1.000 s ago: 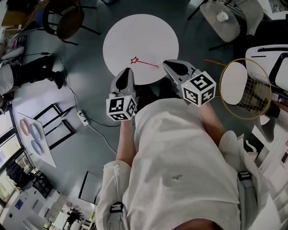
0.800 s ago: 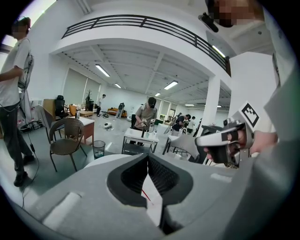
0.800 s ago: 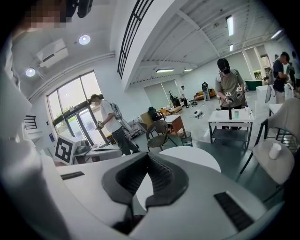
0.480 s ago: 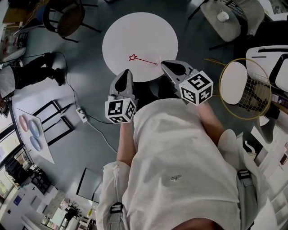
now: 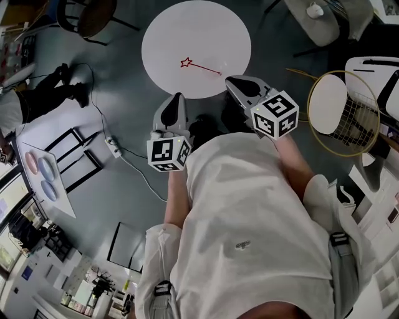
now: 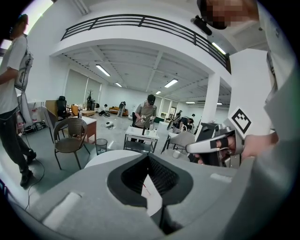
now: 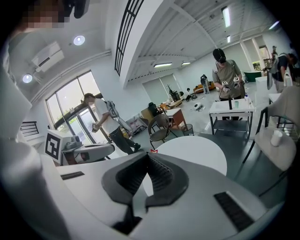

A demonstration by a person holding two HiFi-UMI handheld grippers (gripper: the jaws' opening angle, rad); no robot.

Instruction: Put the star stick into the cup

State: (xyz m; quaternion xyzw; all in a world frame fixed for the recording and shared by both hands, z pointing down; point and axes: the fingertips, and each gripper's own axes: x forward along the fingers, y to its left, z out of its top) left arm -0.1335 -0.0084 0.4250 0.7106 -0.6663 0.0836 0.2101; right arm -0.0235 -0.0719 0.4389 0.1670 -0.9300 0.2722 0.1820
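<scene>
Red star stick (image 5: 201,66) unmoved on worktop (image 5: 168,37); left claw (image 5: 177,98) and right claw (image 5: 230,80) still clenched, empty: grasp not begun.

Right tool (image 7: 148,157) jaws seemingly meet, empty, facing white table (image 7: 197,152).

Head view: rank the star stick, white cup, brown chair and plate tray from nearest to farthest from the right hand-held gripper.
1. star stick, on the round table, just ahead of the right hand-held gripper.
2. white cup, on the grey chair, top right.
3. brown chair, top left.
4. plate tray, far left.
</scene>
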